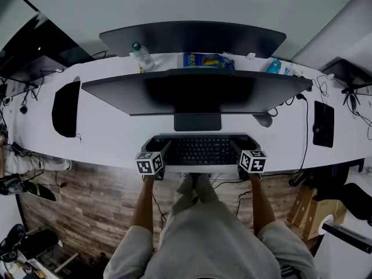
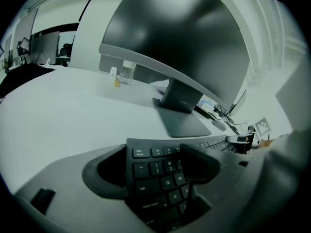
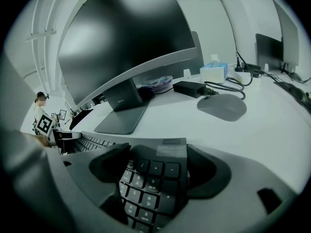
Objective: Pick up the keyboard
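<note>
Black keyboard lies at the front edge of the white counter, just in front of a curved monitor. In the head view, the left gripper is at its left end and the right gripper at its right end.

Left gripper view: the jaws are closed on the keyboard's escape-key end, one at the outer edge and one over the keys.

Right gripper view: the jaws clamp the number-pad end. A grey mouse rests on the counter beyond.
</note>
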`<state>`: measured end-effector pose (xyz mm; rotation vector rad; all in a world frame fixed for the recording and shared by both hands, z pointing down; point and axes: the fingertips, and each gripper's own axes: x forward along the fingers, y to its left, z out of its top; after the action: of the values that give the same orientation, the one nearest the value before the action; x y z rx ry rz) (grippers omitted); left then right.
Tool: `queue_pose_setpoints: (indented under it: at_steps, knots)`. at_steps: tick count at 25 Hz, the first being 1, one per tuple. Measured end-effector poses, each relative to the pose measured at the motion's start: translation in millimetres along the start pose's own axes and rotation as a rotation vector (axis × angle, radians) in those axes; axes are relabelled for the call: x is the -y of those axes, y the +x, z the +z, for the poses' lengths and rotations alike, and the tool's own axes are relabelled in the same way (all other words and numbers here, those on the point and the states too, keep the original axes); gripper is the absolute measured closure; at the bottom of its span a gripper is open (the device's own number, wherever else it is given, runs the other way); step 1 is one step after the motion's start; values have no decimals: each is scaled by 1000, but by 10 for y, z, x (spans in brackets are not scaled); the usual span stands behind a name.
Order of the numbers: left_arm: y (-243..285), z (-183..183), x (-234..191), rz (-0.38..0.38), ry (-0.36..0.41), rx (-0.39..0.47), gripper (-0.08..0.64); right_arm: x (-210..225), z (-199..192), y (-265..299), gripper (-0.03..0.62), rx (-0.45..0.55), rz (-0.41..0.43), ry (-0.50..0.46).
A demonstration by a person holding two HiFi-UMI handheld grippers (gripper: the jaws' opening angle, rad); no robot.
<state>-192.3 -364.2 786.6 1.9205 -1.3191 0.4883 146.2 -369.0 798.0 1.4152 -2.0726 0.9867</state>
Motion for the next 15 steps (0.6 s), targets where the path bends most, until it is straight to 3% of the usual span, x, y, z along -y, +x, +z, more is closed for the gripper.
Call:
queue_pose_setpoints:
  at_steps: [15]
  knots:
    - [-147,74,43,9,-22,56,236,-90,134,-159,224,42,-14,-45]
